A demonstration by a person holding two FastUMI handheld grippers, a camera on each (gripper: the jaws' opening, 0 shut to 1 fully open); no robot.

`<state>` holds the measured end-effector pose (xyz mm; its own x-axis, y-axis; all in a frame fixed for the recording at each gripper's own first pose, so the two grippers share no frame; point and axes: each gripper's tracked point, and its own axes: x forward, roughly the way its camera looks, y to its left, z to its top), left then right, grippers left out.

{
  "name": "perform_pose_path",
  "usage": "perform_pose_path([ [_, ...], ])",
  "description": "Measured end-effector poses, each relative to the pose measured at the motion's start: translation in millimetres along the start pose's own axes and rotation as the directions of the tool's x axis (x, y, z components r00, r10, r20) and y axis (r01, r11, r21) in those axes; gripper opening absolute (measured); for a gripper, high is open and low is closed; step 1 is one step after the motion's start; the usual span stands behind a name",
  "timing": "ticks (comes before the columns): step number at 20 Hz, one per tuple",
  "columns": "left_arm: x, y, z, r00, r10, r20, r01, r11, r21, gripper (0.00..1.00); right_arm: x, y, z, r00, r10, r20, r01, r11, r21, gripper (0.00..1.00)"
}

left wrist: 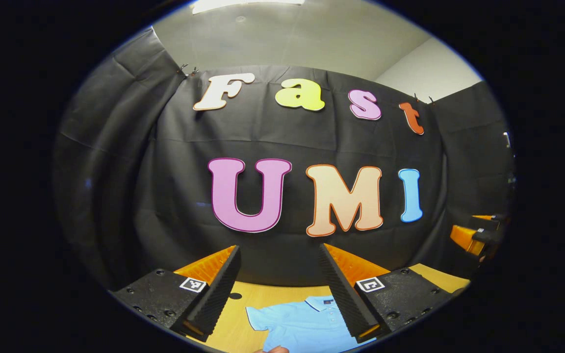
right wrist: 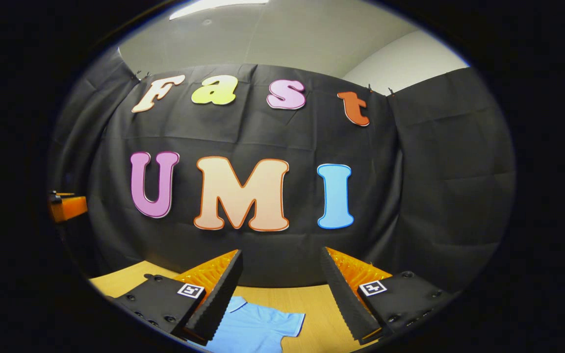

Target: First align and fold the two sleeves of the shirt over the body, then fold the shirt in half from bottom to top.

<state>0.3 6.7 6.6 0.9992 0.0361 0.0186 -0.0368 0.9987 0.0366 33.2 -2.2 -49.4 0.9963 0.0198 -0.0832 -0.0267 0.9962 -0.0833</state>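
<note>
While both the left gripper (left wrist: 280,289) and right gripper (right wrist: 281,294) hover spread apart, the shirt (left wrist: 302,326) lies flat on the table (left wrist: 228,333)

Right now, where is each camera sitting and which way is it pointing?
Left gripper view: rides on the left gripper, facing the booth's cloth wall across the wooden table; open fingers frame the blue polo shirt; a fingertip shows at the bottom edge.
Right gripper view: rides on the right gripper, facing the same wall, fingers open.
Both share the wall, table and shirt.
</note>
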Motion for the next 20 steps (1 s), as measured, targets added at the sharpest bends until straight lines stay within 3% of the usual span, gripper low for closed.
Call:
perform_pose_path([
  [6, -7, -7, 6, 1.000, 0.028, 0.012, -0.028, 1.000, 0.011, 0.93, 33, -15, -39, 0.999, 0.017, -0.031, -0.018, 0.999, -0.035, 0.99],
  [10, -13, -10, 7, 0.998, 0.056, 0.009, -0.056, 0.998, 0.023, 0.94, 63, -17, -91, 0.992, 0.040, -0.120, -0.045, 0.998, -0.036, 0.99],
  [16, -21, 3, 0, 0.990, 0.142, -0.018, -0.141, 0.989, 0.044, 0.94, 105, -19, -180, 0.957, 0.084, -0.277, -0.094, 0.995, -0.026, 0.99],
  [20, -23, 11, -11, 0.978, 0.201, -0.050, -0.197, 0.978, 0.063, 0.94, 127, -24, -253, 0.912, 0.080, -0.403, -0.103, 0.994, -0.037, 0.99],
])
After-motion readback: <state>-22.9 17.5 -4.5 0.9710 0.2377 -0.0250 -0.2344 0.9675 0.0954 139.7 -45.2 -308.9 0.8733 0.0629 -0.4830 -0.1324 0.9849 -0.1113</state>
